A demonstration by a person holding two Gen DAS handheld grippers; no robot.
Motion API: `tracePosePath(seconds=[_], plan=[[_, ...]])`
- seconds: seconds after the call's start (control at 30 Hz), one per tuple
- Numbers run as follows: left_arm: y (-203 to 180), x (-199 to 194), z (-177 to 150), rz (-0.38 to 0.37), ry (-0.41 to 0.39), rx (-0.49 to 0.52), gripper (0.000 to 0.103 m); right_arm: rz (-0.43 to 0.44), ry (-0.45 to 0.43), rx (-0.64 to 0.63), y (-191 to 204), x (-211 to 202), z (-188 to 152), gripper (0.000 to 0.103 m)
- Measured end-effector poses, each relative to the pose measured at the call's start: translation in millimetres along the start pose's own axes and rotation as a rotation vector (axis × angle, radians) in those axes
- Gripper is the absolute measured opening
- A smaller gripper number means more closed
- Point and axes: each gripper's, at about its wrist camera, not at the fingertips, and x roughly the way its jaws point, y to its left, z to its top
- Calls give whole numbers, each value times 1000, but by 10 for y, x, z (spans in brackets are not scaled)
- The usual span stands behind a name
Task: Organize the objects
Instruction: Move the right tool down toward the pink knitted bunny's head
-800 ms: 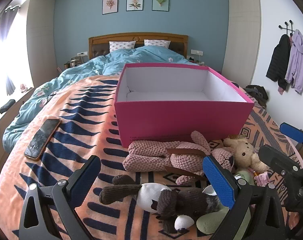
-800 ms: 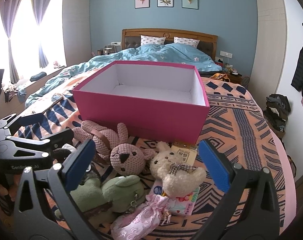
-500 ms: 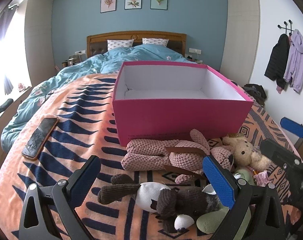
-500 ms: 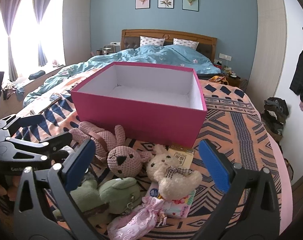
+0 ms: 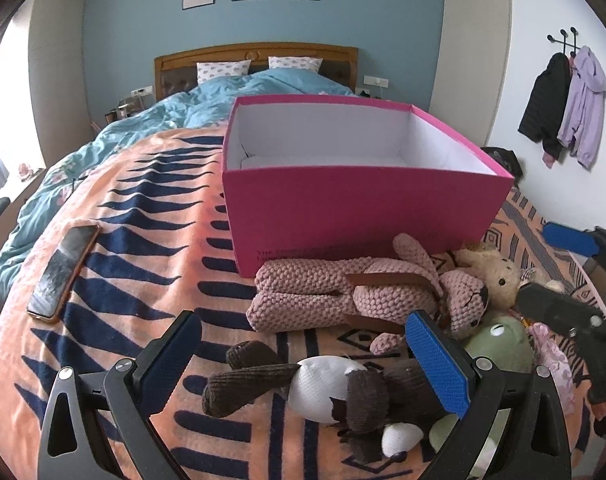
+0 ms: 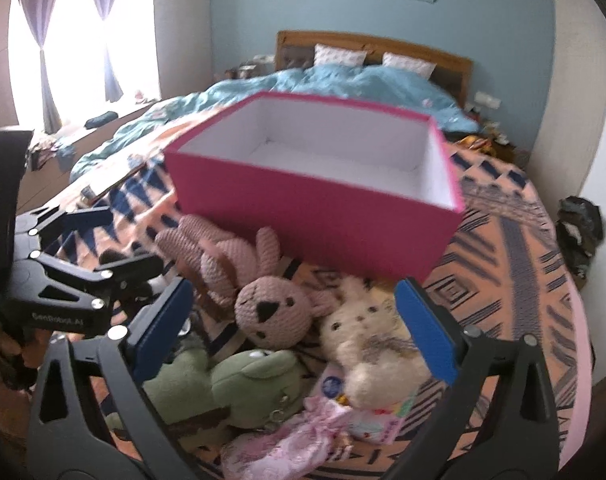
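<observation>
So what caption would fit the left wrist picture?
Open left gripper hovering over a brown-and-white plush toy, with an empty pink box behind on the bed.

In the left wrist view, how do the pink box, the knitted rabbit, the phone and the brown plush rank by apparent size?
1. pink box, clearly largest
2. knitted rabbit
3. brown plush; nearer the camera, so its rank against the rabbit is unsure
4. phone, smallest
</observation>
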Motion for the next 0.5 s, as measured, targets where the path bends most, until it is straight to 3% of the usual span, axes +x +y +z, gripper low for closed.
tracePosePath(seconds=[0.17, 0.4, 0.5], plan=[[19, 93, 5, -17, 26, 10, 103, 60, 74, 22, 5, 219, 5, 84], [-8, 192, 26, -45, 45, 30, 103, 68, 144, -6, -5, 361, 45, 84], [-41, 235, 47, -56, 52, 41, 103, 120, 183, -9, -17, 454, 49, 83]])
